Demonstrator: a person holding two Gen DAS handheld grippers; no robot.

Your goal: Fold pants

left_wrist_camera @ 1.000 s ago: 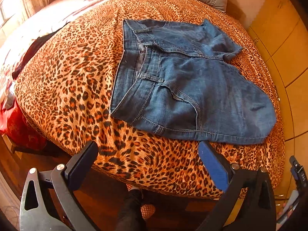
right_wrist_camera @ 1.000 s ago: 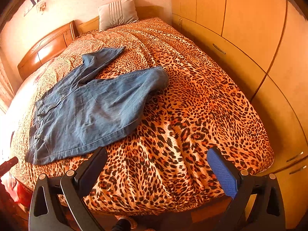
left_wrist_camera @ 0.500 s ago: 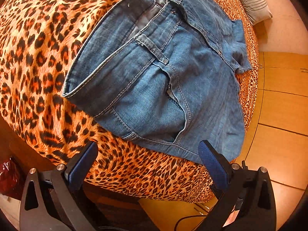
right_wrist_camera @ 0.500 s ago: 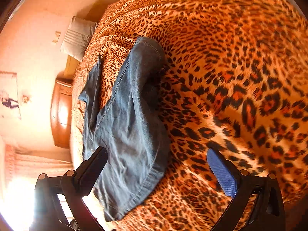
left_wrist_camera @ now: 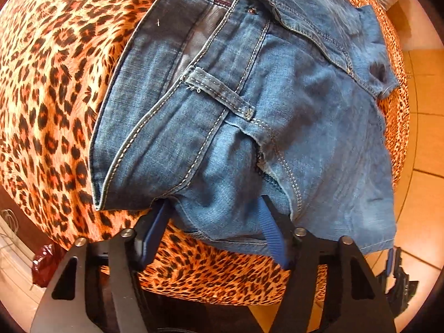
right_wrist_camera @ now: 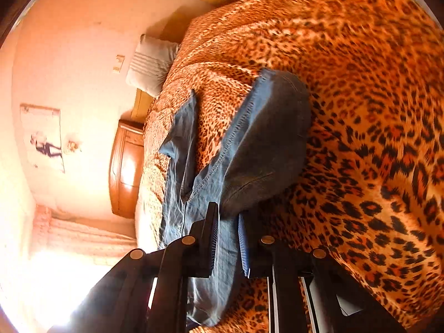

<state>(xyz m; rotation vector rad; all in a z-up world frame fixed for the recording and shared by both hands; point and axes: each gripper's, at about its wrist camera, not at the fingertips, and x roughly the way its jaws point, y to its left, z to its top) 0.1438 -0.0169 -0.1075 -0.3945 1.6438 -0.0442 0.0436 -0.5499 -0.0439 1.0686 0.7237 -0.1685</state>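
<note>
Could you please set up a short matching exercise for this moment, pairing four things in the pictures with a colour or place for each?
Things:
1. jeans
2. bedspread
3. pillow
4. left gripper

Colour or place:
A. leopard print, covering the bed
B. grey, at the head of the bed by the wall
C. blue denim, lying on the bed
D. at the near corner of the waistband, with denim between its jaws

Pairs: 1-C, 2-A, 3-B, 4-D
</note>
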